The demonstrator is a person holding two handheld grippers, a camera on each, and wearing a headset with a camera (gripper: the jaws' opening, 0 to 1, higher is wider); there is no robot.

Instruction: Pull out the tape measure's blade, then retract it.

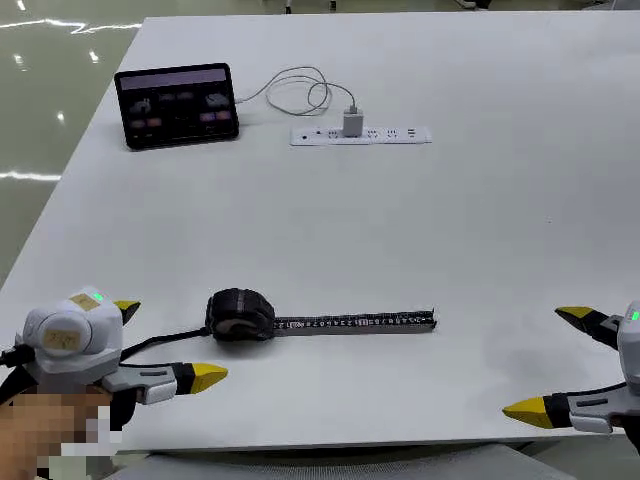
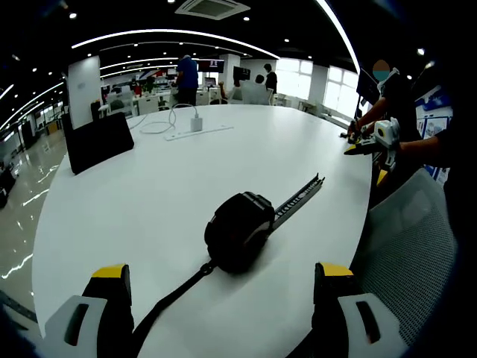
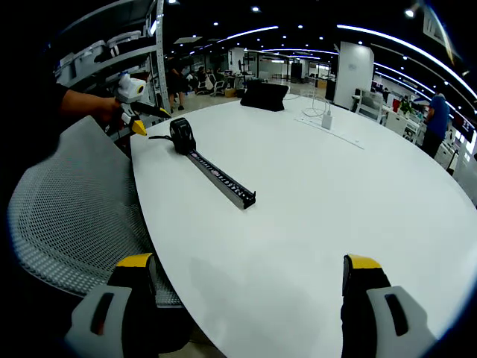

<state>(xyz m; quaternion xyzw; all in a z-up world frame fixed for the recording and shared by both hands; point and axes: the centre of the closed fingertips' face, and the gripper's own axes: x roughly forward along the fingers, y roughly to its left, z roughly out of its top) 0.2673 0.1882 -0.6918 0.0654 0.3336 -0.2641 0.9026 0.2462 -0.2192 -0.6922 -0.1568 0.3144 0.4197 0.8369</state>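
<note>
A black tape measure point(image 1: 240, 314) lies on the white table point(image 1: 400, 220), its blade point(image 1: 355, 322) pulled out to the right and lying flat. A black wrist strap point(image 1: 160, 342) trails left from the case toward my left gripper point(image 1: 170, 340), which stands open with yellow tips, a little left of the case. In the left gripper view the tape measure point(image 2: 240, 229) sits just ahead between the jaws, untouched. My right gripper point(image 1: 560, 362) is open at the table's right front, well away from the blade's end. In the right gripper view the blade point(image 3: 222, 179) and the case point(image 3: 181, 135) lie far ahead.
At the back left stands a dark tablet point(image 1: 177, 104). A white power strip point(image 1: 361, 135) with a charger and coiled cable point(image 1: 295, 92) lies behind the middle. A grey mesh chair point(image 3: 74, 216) sits at the near edge. People stand in the far room.
</note>
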